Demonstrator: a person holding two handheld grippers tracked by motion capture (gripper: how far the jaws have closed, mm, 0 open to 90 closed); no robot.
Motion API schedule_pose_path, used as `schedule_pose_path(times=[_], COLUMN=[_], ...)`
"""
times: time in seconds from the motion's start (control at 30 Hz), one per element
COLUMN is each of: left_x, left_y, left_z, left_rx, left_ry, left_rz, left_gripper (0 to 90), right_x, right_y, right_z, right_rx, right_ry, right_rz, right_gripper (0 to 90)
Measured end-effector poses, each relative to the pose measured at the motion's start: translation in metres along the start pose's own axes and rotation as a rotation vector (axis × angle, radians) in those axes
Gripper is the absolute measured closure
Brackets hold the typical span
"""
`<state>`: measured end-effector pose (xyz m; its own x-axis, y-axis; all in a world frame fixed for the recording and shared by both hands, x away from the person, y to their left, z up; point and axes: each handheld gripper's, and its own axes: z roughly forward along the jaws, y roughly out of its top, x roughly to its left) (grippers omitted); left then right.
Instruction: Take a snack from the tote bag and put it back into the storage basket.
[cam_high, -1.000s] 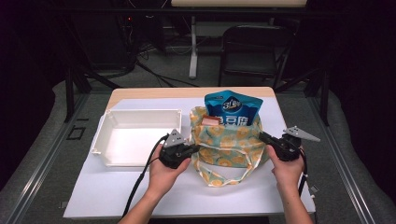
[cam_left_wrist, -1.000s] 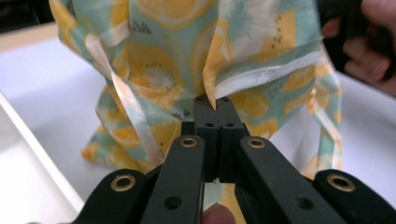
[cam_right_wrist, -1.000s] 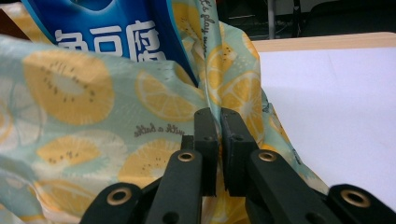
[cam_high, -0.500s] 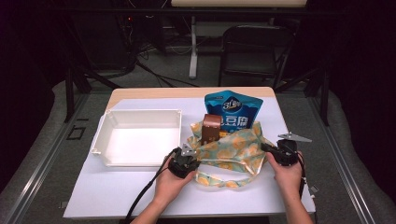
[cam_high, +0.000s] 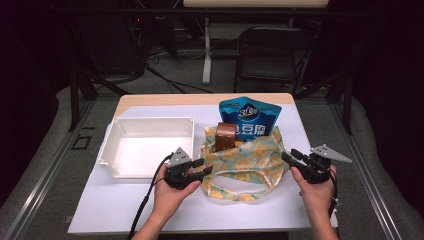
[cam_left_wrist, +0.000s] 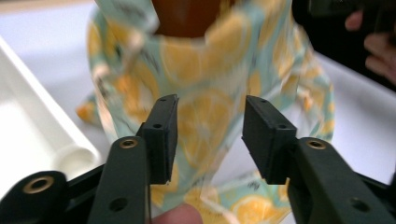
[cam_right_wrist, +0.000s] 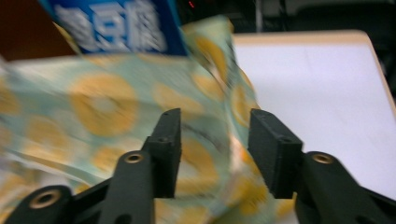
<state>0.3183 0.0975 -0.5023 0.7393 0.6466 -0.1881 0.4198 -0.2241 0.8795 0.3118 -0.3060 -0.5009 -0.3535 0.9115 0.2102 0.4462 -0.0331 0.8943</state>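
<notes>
White worktop (cam_high: 125, 210) carries a slumped cloth bag (cam_high: 245, 165), pushed down off a blue packet (cam_high: 250, 120) and brown box (cam_high: 226, 137); unpacking into the tray (cam_high: 145, 172) remains. Left gripper (cam_high: 205, 167) and right gripper (cam_high: 289, 156) have just been opening, released.

FYI you've got a soft matt cloth bag (cam_high: 245, 162), glossy plastic snack pouch (cam_high: 248, 117), smooth white plastic bin (cam_high: 150, 127), matt white table cover (cam_high: 125, 205).

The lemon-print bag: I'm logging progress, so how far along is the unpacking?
Done: the lemon-print bag lies slumped and pulled down, baring the blue snack pouch and brown packet. In hand: nothing; left gripper and right gripper have just opened off the cloth. Left: both items, and the white tray holds nothing.
</notes>
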Motion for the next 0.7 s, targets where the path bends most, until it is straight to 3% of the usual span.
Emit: schedule_pose_path(times=[0.03,0.13,0.17,0.2,0.23,0.3,0.37,0.43,0.53,0.6,0.7], left_x=[0.001,0.000,0.000,0.000,0.000,0.002,0.001,0.000,-0.004,-0.007,-0.011], left_y=[0.004,0.011,0.011,0.014,0.014,0.016,0.016,0.015,0.012,0.011,0.008], left_z=[0.000,0.009,0.009,0.018,0.018,0.026,0.033,0.037,0.040,0.043,0.047], left_rx=[-0.022,-0.017,-0.017,-0.012,-0.012,-0.002,0.013,0.027,0.048,0.067,0.088], left_ry=[0.013,0.019,0.019,0.026,0.026,0.023,0.037,0.050,0.042,0.018,-0.003], left_rz=[0.002,-0.003,-0.003,0.000,0.000,-0.016,-0.007,0.000,0.016,0.024,0.028], left_gripper=[48.8,42.3,40.7,39.3,38.4,40.6,53.7,65.3,83.7,89.5,89.8], right_x=[0.008,0.021,0.021,0.030,0.030,0.037,0.039,0.043,0.048,0.047,0.043], right_y=[0.004,0.006,0.006,0.004,0.004,-0.001,-0.005,-0.007,-0.009,-0.008,-0.007], right_z=[-0.003,0.006,0.006,0.017,0.017,0.038,0.044,0.042,0.040,0.040,0.038], right_rx=[-0.037,-0.029,-0.029,-0.010,-0.010,0.052,0.068,0.060,0.082,0.095,0.106], right_ry=[0.044,0.100,0.100,0.101,0.101,0.090,0.072,0.064,0.029,0.038,0.045], right_rz=[-0.022,-0.042,-0.042,-0.058,-0.058,-0.075,-0.090,-0.115,-0.171,-0.165,-0.142], right_gripper=[49.4,39.2,39.2,30.9,30.9,28.5,40.5,64.0,89.6,90.0,90.0])
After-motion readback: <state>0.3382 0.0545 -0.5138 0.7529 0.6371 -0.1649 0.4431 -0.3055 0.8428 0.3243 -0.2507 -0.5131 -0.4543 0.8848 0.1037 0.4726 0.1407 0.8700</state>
